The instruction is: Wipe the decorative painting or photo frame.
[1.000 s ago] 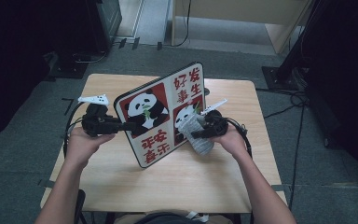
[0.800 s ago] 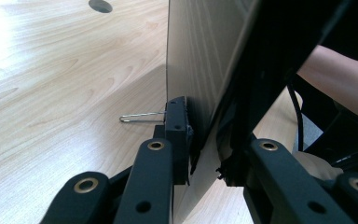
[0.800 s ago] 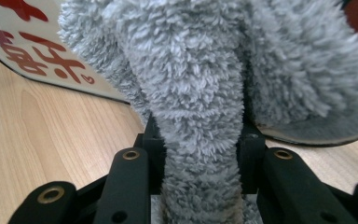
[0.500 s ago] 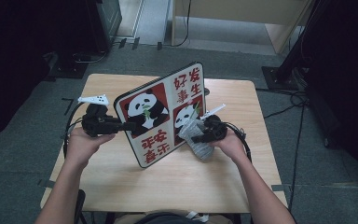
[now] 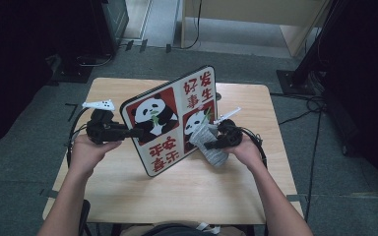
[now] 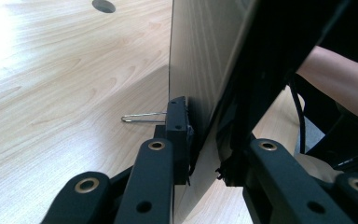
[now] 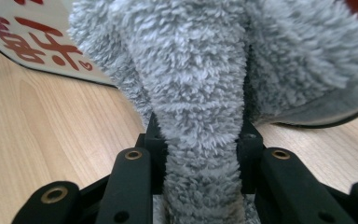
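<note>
Two tongs, both clamped
We hold panda board (image 5: 170,120) with left tongs (image 5: 128,132); right tongs (image 5: 211,144) pinch grey fluffy cloth (image 5: 207,142) against it.

From my right gripper (image 7: 200,154), the grey fleece cloth (image 7: 200,84) blocks most of the panda board (image 7: 32,37) ahead; its red characters run off the top edge. At my left gripper (image 6: 200,154), the board's printed face is turned away, unreadable.
</note>
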`<act>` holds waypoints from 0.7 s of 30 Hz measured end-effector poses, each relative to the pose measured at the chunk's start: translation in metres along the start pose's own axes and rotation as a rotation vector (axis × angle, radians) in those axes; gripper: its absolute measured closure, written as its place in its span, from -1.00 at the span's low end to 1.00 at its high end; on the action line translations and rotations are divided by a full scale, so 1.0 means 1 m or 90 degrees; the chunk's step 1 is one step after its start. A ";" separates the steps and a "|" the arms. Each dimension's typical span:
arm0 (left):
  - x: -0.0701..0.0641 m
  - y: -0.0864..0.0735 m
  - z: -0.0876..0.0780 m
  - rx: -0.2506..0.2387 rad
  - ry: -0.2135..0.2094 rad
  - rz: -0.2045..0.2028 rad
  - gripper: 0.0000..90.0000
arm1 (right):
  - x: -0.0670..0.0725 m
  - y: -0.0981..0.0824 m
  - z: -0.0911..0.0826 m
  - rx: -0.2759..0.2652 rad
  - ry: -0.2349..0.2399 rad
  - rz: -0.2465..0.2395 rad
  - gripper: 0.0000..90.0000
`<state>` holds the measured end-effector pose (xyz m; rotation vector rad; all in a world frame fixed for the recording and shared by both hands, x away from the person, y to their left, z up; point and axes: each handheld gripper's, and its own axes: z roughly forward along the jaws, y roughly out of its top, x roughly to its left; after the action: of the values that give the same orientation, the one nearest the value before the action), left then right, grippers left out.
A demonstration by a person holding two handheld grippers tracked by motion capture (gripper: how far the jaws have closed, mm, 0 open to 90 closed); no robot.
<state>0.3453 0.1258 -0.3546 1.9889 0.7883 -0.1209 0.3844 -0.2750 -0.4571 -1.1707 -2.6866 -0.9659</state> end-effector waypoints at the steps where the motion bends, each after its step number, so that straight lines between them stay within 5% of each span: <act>1: 0.000 0.000 0.000 -0.001 0.001 -0.002 0.73 | 0.000 0.001 -0.003 -0.001 0.000 0.000 0.50; 10: 0.000 0.000 0.000 0.000 0.001 -0.001 0.73 | 0.005 0.014 -0.036 -0.038 -0.012 -0.005 0.51; 21: 0.001 0.000 0.000 -0.001 0.000 -0.004 0.73 | 0.018 0.046 -0.075 -0.058 -0.031 -0.050 0.51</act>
<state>0.3459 0.1262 -0.3550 1.9846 0.7946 -0.1229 0.3884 -0.2820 -0.3673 -1.1250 -2.7734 -1.0971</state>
